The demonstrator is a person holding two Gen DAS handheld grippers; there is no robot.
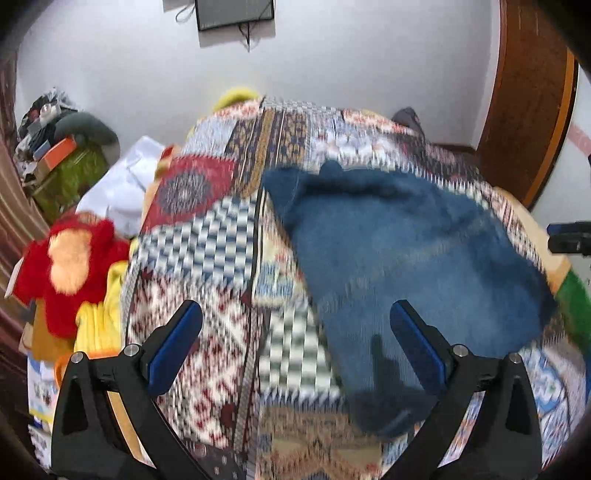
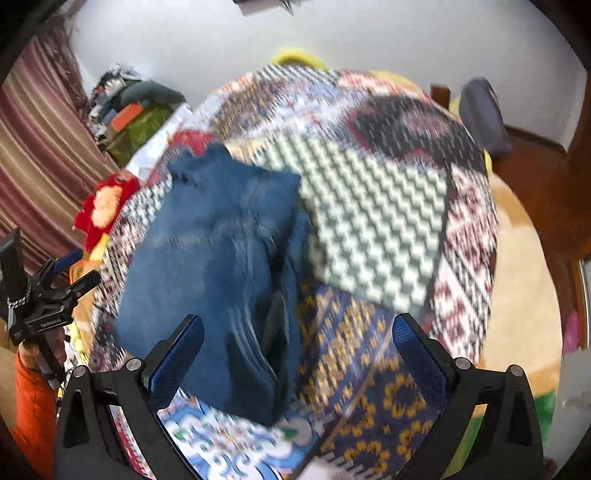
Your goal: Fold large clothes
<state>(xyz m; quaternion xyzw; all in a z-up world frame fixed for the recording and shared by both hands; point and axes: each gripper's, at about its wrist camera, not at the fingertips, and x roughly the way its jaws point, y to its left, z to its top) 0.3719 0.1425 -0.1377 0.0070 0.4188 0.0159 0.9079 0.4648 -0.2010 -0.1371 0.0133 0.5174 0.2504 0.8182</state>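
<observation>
Left wrist view: the left gripper (image 1: 295, 332) hangs above the bed with its blue-padded fingers (image 1: 177, 343) spread wide and nothing between them. Below it the folded blue jeans (image 1: 406, 251) lie on the patchwork quilt (image 1: 207, 240), mostly toward the right finger, and that finger's shadow falls on the denim. Off the left side of the bed there's a red plush toy (image 1: 70, 266) on some yellow fabric (image 1: 99, 317), and a dark frame (image 1: 234, 13) hangs on the white wall. Everything's pretty motion-blurred.

Right wrist view: the right gripper (image 2: 297, 339) is also splayed wide open and empty, hovering over the quilt (image 2: 376, 214). The jeans (image 2: 214, 266) sit as a folded bundle on the left half of the bed, with the near end of the bundle reaching in between the fingers. At the far left edge the left gripper (image 2: 79, 269) is visible, held by a hand (image 2: 48, 350) with an orange sleeve (image 2: 31, 413). Blurry too
</observation>
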